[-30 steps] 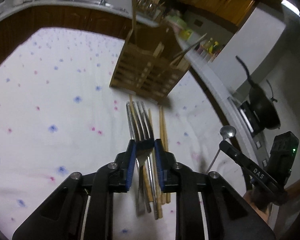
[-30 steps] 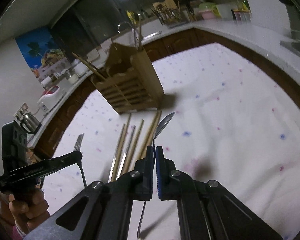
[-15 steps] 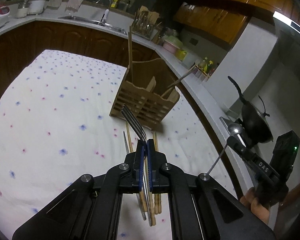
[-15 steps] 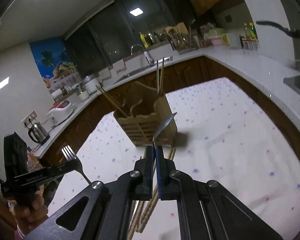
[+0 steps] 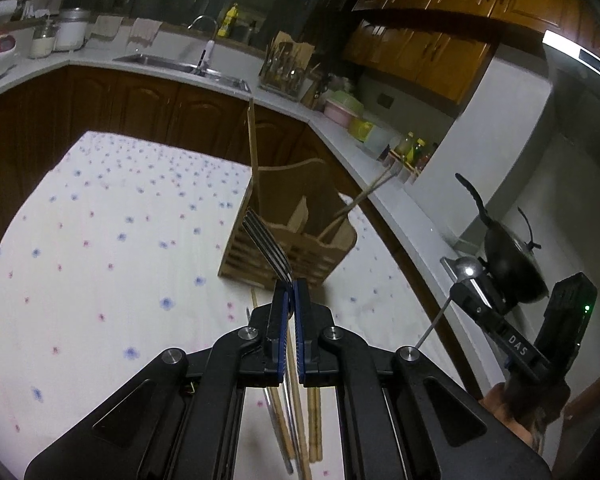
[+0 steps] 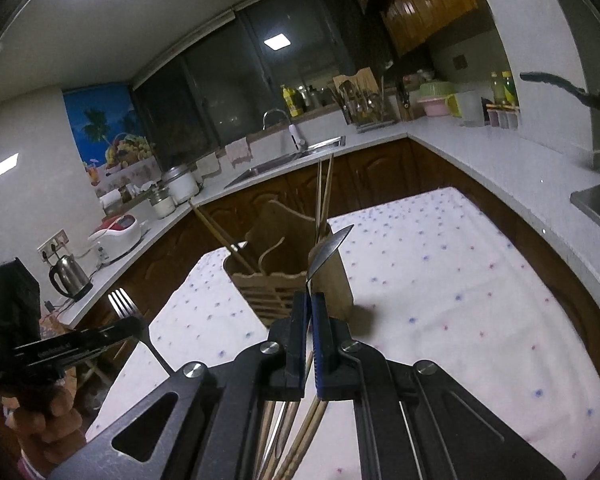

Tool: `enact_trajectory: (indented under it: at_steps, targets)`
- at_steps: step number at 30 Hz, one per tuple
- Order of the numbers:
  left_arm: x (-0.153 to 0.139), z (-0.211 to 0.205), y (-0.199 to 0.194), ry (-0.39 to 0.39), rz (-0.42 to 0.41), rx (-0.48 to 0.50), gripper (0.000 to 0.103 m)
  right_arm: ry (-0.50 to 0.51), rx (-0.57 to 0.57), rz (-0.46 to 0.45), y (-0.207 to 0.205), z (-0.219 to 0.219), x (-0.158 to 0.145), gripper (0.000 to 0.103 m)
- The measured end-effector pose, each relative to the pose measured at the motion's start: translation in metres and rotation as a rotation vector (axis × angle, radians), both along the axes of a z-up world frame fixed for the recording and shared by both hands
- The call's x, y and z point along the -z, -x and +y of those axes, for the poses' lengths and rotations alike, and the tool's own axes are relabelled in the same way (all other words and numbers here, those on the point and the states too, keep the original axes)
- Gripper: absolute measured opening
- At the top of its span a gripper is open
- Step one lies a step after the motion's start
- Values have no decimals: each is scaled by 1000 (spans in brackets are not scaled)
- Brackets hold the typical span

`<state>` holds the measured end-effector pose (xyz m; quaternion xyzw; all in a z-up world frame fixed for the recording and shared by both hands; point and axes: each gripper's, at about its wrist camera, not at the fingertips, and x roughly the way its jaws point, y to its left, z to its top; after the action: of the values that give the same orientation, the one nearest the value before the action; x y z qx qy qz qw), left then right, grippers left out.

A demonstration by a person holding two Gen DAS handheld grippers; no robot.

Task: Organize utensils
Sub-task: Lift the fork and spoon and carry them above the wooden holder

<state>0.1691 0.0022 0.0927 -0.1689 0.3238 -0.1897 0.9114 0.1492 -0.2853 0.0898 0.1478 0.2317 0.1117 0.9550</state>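
Observation:
My left gripper [image 5: 291, 288] is shut on a metal fork [image 5: 266, 242], held tines up in the air in front of the wooden utensil holder [image 5: 300, 248]. My right gripper [image 6: 310, 300] is shut on a metal spoon [image 6: 328, 250], bowl up, lifted just in front of the same holder [image 6: 288, 280]. The right gripper and its spoon [image 5: 466, 268] show at the right of the left wrist view. The left gripper and its fork [image 6: 126, 308] show at the left of the right wrist view. Chopsticks [image 6: 324, 196] stand in the holder. More chopsticks and cutlery [image 5: 296, 408] lie on the cloth below.
The table wears a white cloth [image 5: 100, 260] with small blue and pink flowers. Kitchen counters with a sink [image 5: 180, 65], a kettle [image 6: 70, 278] and a black wok [image 5: 508, 256] surround the table.
Both grippers have risen from the cloth. The left one closed on the fork and lifted it. The right one lifted the spoon. Both cameras now look more level at the holder.

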Motion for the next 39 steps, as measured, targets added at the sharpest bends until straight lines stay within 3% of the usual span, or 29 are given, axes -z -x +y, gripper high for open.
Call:
enact_trajectory:
  at_steps: [11,20,27,39]
  targets:
    - [-27,-4,-39,5,-72,-41,2,16,35,-98,-33,1,-17,3]
    - [-59,-15,-95,5,-196,-116,2,40,113,-292,-73,14,-50,2]
    - [-35,-26,-132,-42,-204,-148,2,121,139,-349,-109,33,-37,2]
    - [25,-32,-143,-81,-90,-89,2,116,41,-212,-124,32,15,3]
